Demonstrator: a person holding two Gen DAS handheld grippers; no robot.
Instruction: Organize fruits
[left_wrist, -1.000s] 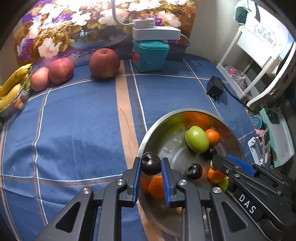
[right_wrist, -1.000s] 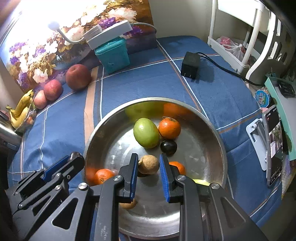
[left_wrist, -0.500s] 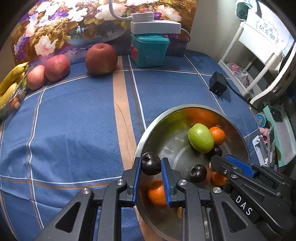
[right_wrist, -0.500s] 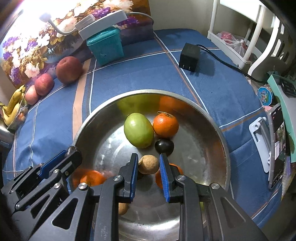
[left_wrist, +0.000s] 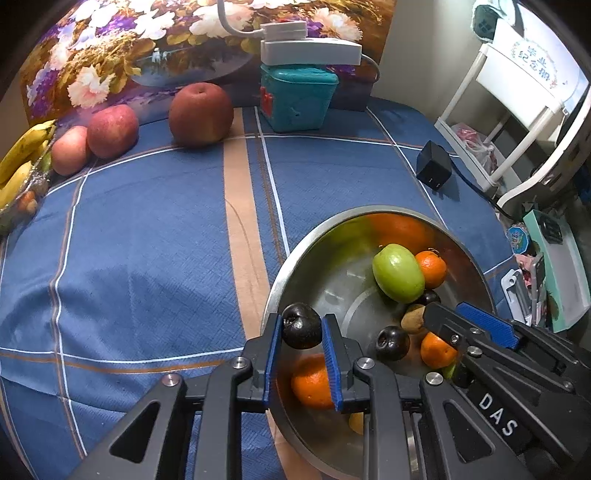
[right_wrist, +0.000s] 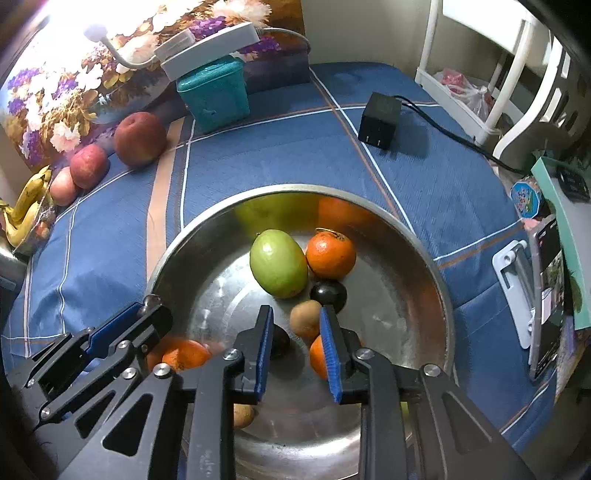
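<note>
blue plaid tablecloth; floral painting; white rack; pale wall

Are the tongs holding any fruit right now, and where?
Left tongs pinch a dark plum by its sides. Right tongs are open, holding nothing.

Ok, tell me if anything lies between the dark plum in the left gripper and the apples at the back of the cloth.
Nothing visible does. The left gripper is shut on the dark plum over the bowl rim, and the stretch of blue cloth from there to the apples shows only bare fabric.
</note>
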